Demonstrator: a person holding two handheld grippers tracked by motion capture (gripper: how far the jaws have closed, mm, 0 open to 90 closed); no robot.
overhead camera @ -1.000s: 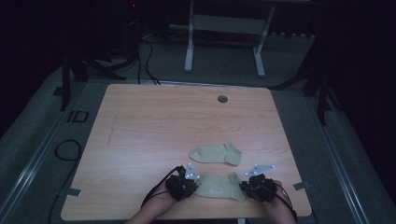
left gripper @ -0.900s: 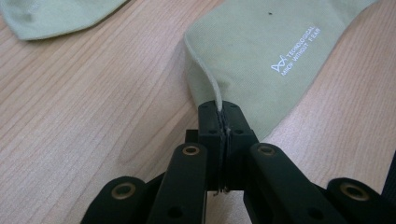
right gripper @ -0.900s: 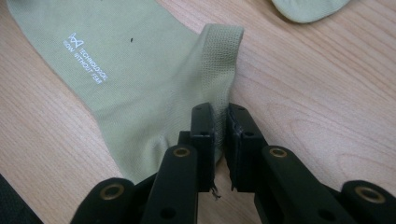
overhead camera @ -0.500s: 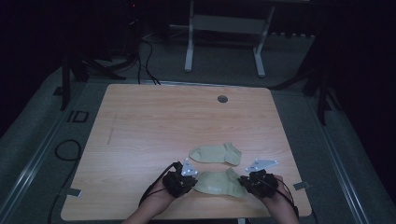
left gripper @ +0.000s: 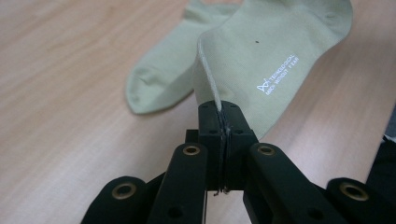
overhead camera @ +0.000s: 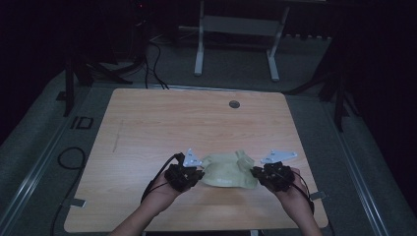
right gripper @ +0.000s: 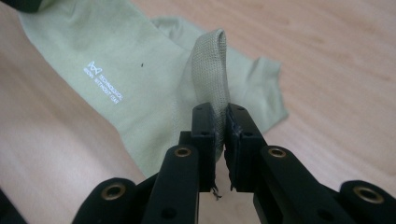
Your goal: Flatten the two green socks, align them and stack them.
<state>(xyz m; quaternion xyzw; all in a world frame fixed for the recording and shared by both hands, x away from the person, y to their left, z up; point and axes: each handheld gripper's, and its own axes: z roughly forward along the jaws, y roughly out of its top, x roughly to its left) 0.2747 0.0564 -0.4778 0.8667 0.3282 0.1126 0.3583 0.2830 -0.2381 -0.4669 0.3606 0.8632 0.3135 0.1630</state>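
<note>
A pale green sock [overhead camera: 227, 172] hangs stretched between the left gripper [overhead camera: 193, 173] and right gripper [overhead camera: 262, 175], each pinching one end above the wooden table [overhead camera: 162, 123]. A second sock [left gripper: 161, 74] lies flat just beyond the jaws. Cables [overhead camera: 152, 46] and a metal stand [overhead camera: 236, 29] occupy the dark floor behind.

Wooden table [overhead camera: 147, 128], light grain, rounded corners, a faint dark streak left of centre. Round grey grommet [overhead camera: 234, 104] set in the top near its far edge, right of the middle. Grey carpeted floor [overhead camera: 44, 147] around the table. Metal rail [overhead camera: 37, 167] running along the floor at the left. Black cable [overhead camera: 66, 158] looped on the floor beside the table's left edge. White metal stand [overhead camera: 236, 44] with two legs on the floor beyond the far edge. Dark stand legs [overhead camera: 69, 83] at far left and far right.
</note>
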